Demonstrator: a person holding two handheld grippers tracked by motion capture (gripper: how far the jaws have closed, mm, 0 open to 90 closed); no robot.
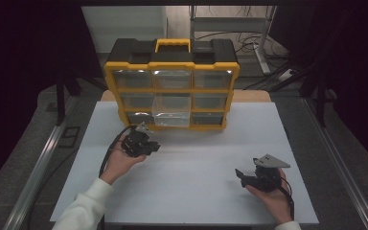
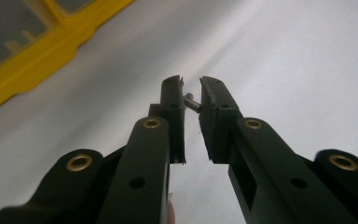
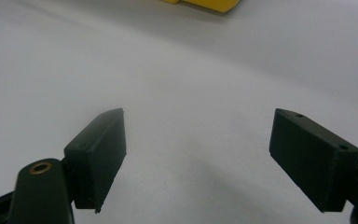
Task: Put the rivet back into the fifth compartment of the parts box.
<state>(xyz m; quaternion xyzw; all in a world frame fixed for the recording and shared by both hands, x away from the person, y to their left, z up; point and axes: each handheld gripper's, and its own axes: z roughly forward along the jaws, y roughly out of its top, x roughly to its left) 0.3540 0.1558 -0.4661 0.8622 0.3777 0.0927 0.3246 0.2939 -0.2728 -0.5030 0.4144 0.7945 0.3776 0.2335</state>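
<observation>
Nearest to me, on the person's right, the right hand-held gripper (image 1: 246,176) rests low over the white table (image 1: 191,187), close to its front edge, with its jaws standing wide apart and nothing between them; in the right gripper view there is only bare table surface ahead of the two black pads. A little farther in, on the person's left, the left hand-held gripper (image 1: 148,143) is held above the table just in front of the organiser, and here the jaws are nearly together, pinched on a small screw (image 2: 192,102), which shows in the left gripper view as a short metal pin crossing the narrow gap near the tips. So the picking-up looks done: the screw is off the table and in the grip. Beyond it stands the yellow-and-black drawer organiser (image 1: 171,86), upright at the far side of the table, with three rows of clear drawers; one middle drawer (image 1: 171,111) is pulled out toward the person, sticking forward of the frame, while the rest sit flush. As I read it, what is left is to carry the screw over that open drawer, let it go inside, and then push the drawer back in, a job the idle right gripper seems free to take. I cannot tell whether the drawer already holds anything.
</observation>
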